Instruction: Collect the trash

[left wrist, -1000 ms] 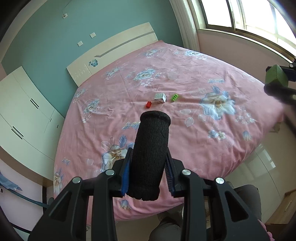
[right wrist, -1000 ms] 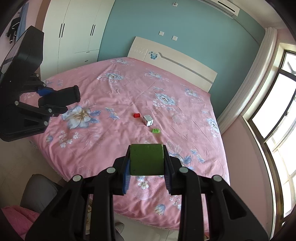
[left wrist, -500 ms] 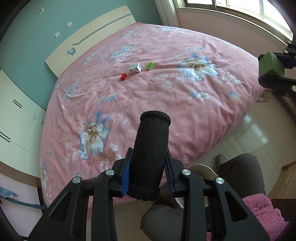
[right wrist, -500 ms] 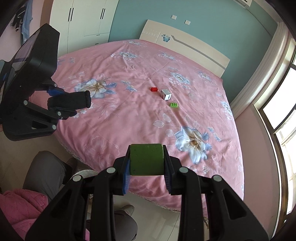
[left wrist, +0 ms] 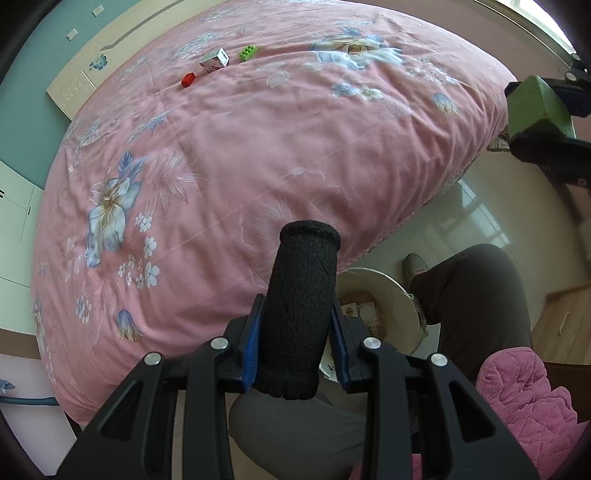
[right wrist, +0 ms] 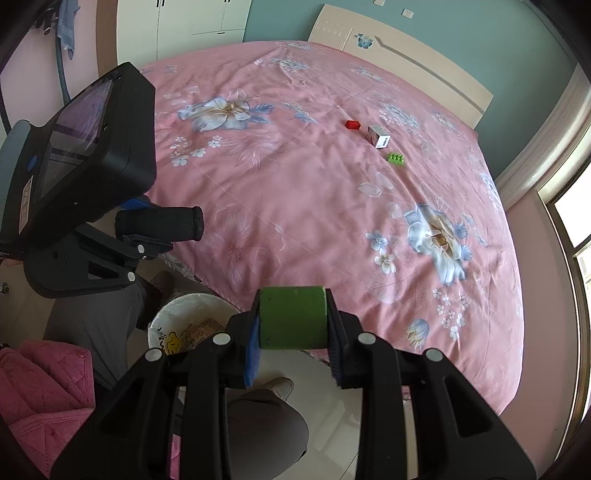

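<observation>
My left gripper [left wrist: 295, 332] is shut on a black foam tube [left wrist: 301, 306], held above the foot of the bed, over a white waste bin [left wrist: 399, 295]. My right gripper [right wrist: 293, 328] is shut on a green block [right wrist: 293, 317], held beside the same bin [right wrist: 166, 321], which holds paper scraps. On the pink bedspread far off lie a red block [left wrist: 187, 79], a small white carton [left wrist: 214, 61] and a green toy brick [left wrist: 247, 52]. They also show in the right wrist view: red block [right wrist: 352, 124], carton [right wrist: 378, 136], green brick [right wrist: 396, 158].
The pink floral bed [left wrist: 240, 155] fills most of both views. The person's dark trouser leg [left wrist: 476, 295] and pink quilted jacket [left wrist: 524, 402] are next to the bin. White wardrobes [right wrist: 192, 26] and a headboard [right wrist: 406, 62] stand behind. The floor is glossy tile.
Both grippers have tilted down and drawn back toward the foot of the bed. The waste bin has come into view below them. Both still hold their objects.
</observation>
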The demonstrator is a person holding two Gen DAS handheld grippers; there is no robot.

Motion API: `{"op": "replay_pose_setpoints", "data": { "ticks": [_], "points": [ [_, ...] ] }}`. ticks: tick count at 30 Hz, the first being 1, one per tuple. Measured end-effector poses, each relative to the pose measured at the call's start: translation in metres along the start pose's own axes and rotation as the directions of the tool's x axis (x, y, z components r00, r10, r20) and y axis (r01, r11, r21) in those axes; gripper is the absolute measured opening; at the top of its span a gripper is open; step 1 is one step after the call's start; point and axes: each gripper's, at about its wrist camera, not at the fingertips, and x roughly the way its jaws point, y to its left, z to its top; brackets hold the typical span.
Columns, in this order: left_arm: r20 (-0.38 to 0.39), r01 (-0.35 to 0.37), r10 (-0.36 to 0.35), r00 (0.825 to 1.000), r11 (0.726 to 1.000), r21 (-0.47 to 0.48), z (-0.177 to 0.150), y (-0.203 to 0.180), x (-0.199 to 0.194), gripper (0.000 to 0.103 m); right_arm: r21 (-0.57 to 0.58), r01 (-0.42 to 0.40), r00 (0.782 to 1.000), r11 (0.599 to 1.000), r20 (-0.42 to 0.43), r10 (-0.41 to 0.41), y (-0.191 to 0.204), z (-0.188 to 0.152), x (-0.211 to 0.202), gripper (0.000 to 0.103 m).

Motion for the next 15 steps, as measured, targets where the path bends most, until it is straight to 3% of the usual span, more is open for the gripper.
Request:
{"op": "replay_pose_setpoints", "data": {
  "ticks": [7, 15],
  "points": [
    [-0.053, 0.029, -0.029, 0.998, 1.0, -0.002, -0.015, -0.01, 0.035, 0.035, 0.035, -0.056, 0.996, 0.998, -0.062, 0.058, 0.014, -0.029, 0.039, 0.031],
    [-0.129, 0.049, -0.049, 0.99, 0.999, -0.002, -0.031, -0.021, 0.077, 0.035, 0.082, -0.128, 0.976, 0.988, -0.166, 0.141, 0.031, -0.063, 0.098, 0.031]
  ]
}}
